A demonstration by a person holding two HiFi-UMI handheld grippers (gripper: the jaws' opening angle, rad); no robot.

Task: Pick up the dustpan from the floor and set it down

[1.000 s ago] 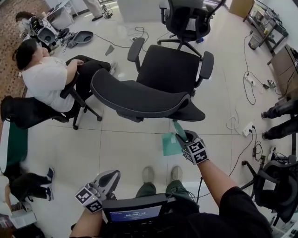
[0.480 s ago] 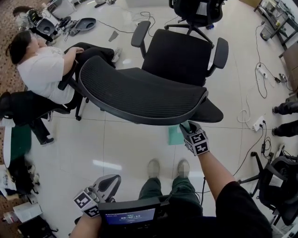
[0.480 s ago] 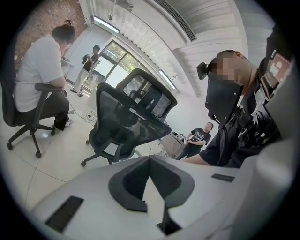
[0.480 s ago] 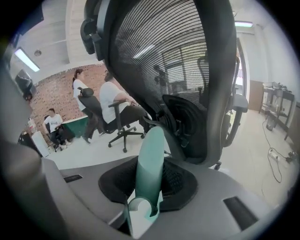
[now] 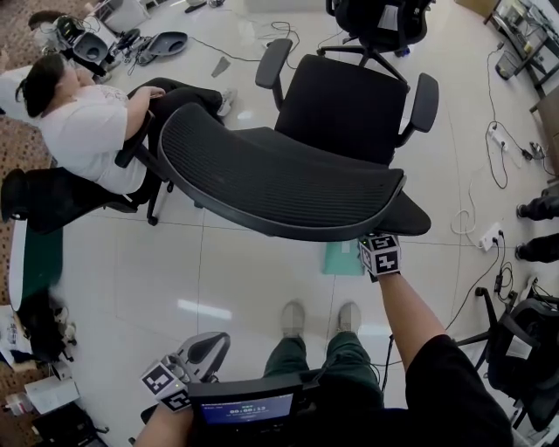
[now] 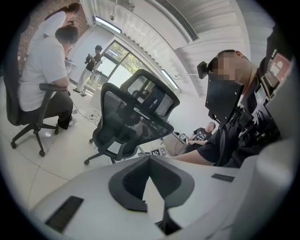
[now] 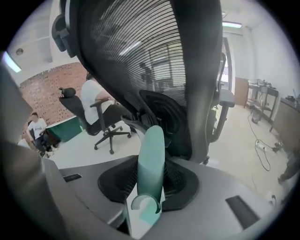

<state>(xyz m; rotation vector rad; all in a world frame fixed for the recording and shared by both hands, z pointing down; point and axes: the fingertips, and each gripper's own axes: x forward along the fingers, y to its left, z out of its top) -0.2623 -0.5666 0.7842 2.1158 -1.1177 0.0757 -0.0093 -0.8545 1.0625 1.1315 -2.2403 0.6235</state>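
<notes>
The teal dustpan point(image 5: 341, 258) hangs just above the white floor tiles, its far edge hidden under the black chair's mesh backrest point(image 5: 279, 188). My right gripper point(image 5: 374, 244) is shut on the dustpan's handle point(image 7: 152, 150); in the head view only its marker cube point(image 5: 381, 256) shows below the backrest rim. In the right gripper view the handle stands upright between the jaws of the right gripper point(image 7: 151, 176), close to the chair back. My left gripper point(image 5: 208, 347) hangs low at the left, jaws shut with nothing in them; in its own view the left gripper point(image 6: 150, 159) points at the chair.
A black office chair point(image 5: 345, 100) fills the middle. A seated person point(image 5: 87, 140) is at the left, a second chair point(image 5: 380, 22) at the back. Cables and a power strip point(image 5: 489, 236) lie at the right. My shoes point(image 5: 293, 319) stand behind the dustpan.
My right gripper has sunk and moved forward with the dustpan, so its jaws are now hidden under the chair's backrest. The left gripper has dropped a little.
</notes>
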